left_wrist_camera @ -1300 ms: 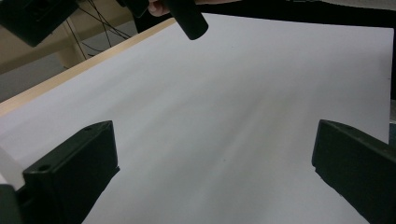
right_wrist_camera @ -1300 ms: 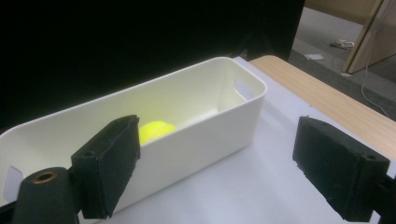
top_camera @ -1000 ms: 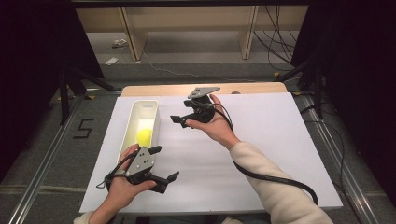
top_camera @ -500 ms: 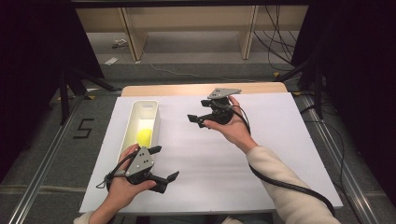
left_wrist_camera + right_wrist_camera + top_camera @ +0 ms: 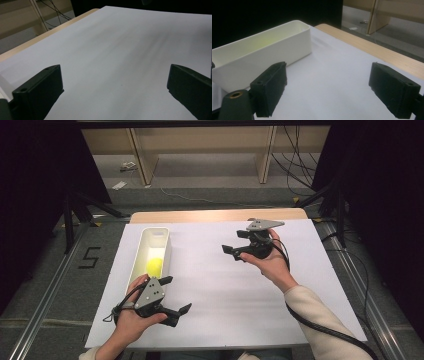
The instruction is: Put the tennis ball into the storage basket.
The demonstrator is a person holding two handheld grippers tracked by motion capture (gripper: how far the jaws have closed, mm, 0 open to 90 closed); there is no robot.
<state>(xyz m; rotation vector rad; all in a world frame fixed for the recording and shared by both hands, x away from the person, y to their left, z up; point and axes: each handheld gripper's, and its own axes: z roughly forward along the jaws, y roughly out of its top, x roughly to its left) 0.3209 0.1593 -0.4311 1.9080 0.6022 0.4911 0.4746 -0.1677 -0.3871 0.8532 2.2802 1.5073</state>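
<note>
The yellow ball (image 5: 154, 266) lies inside the white bin (image 5: 165, 233) at the left of the bench (image 5: 240, 320), the bin's long axis running away from the person. The left gripper (image 5: 176, 294) sits just by the bin's near end — jaws spread, holding nothing — so it is the nearer one. The right gripper (image 5: 234, 251) — also spread and empty — hovers well apart, facing the bin.

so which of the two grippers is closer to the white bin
The left gripper, open above the table's near edge, just below the white bin's near end where the yellow ball lies. The right gripper is held farther off, across bare white sheet.
</note>
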